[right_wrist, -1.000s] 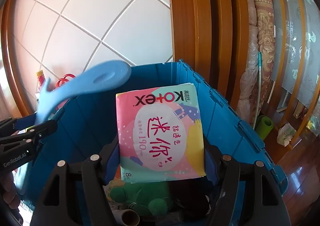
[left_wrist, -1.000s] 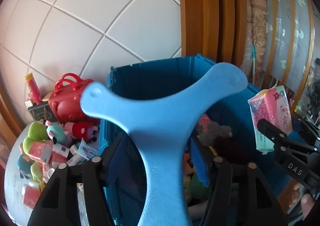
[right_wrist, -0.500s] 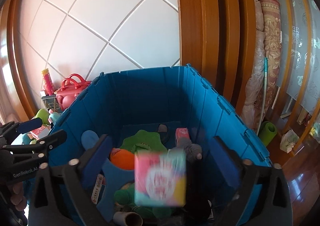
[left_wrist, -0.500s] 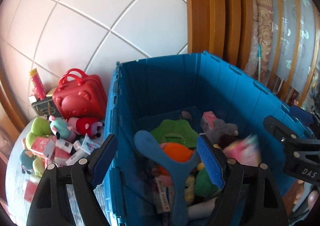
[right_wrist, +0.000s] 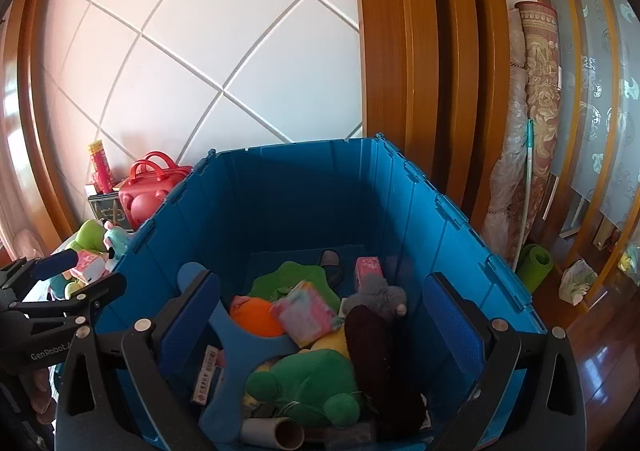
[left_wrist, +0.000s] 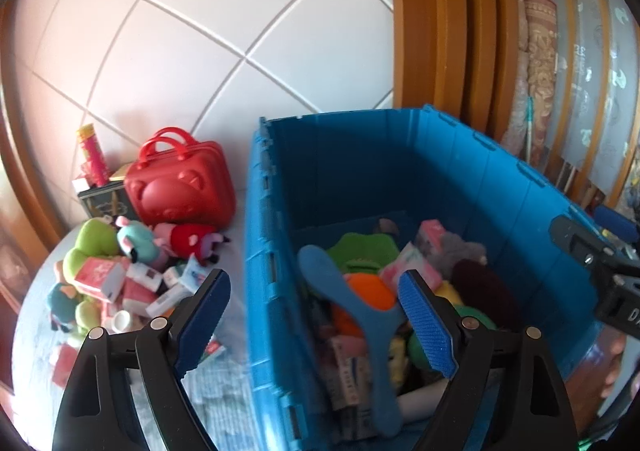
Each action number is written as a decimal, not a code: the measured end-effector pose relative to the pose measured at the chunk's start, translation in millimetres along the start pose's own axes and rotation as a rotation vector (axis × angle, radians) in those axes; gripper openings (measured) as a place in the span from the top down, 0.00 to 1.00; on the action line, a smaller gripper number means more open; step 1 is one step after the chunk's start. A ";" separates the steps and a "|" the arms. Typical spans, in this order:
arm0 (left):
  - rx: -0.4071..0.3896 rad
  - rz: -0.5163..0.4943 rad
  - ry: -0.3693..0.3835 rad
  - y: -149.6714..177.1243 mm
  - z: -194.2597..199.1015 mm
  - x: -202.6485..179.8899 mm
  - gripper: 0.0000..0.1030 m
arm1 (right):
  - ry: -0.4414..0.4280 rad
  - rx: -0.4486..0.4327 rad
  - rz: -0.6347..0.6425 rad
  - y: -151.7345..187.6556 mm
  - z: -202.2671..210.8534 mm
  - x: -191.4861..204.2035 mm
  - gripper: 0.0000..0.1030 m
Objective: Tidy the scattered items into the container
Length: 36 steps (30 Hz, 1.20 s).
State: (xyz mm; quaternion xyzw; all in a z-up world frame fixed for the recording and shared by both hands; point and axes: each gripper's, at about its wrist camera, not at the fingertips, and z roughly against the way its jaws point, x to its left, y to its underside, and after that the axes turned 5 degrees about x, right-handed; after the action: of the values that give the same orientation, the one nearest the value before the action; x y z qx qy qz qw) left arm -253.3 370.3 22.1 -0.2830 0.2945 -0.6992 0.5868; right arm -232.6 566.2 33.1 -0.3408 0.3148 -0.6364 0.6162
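Observation:
The blue crate (left_wrist: 500,187) (right_wrist: 452,235) holds a heap of toys and packs. A blue three-armed foam boomerang (left_wrist: 356,315) (right_wrist: 228,347) lies inside it against the left wall. The pink pad pack (right_wrist: 306,311) (left_wrist: 408,267) rests on top of the heap beside an orange plush (right_wrist: 254,311). My left gripper (left_wrist: 316,315) hovers over the crate's left wall, its jaws still opening with nothing gripped. My right gripper (right_wrist: 320,327) hangs wide open above the heap, holding nothing.
Left of the crate, on a pale cloth, lie a red toy suitcase (left_wrist: 180,187), plush toys (left_wrist: 136,243) and several small boxes (left_wrist: 100,275). Right of the crate stand rolled rugs (right_wrist: 536,123), a green mat roll (right_wrist: 534,267) and a wooden door frame (right_wrist: 404,51).
The left gripper let go of the blue boomerang and the right let go of the pink pack; both fell into the crate. Both jaws opened, and the left view shifted left.

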 end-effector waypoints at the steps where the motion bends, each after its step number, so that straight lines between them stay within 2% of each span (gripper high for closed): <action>1: -0.002 0.007 -0.005 2.5 3.1 6.9 0.16 | -0.004 0.000 0.002 0.4 1.8 4.9 0.00; 9: -0.057 0.046 -0.059 35.0 47.2 91.2 0.13 | -0.045 -0.031 0.039 13.8 36.3 79.8 0.00; 11: -0.071 0.051 -0.058 45.7 61.1 118.3 0.10 | -0.052 -0.045 0.040 21.7 48.9 104.2 0.00; 13: -0.081 0.056 -0.053 55.8 73.6 145.7 0.00 | -0.056 -0.055 0.040 29.5 60.6 129.6 0.00; 18: -0.103 0.054 -0.057 88.9 104.6 209.0 0.01 | -0.046 -0.069 0.025 54.2 86.9 191.9 0.00; 23: -0.069 0.064 -0.077 117.3 123.8 257.0 0.01 | -0.025 -0.067 0.017 77.0 110.7 240.3 0.00; 29: -0.061 0.086 -0.071 141.6 143.5 295.8 0.01 | 0.001 -0.049 0.007 94.5 133.2 275.6 0.00; 36: -0.104 0.092 -0.057 155.0 166.2 312.1 0.01 | 0.041 -0.076 0.019 98.8 160.5 295.3 0.00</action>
State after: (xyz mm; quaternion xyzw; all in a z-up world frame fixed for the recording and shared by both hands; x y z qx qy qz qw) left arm -76.0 27.6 33.2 -0.3191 0.3264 -0.6470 0.6108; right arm -46.8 270.2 57.0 -0.3478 0.3547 -0.6249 0.6023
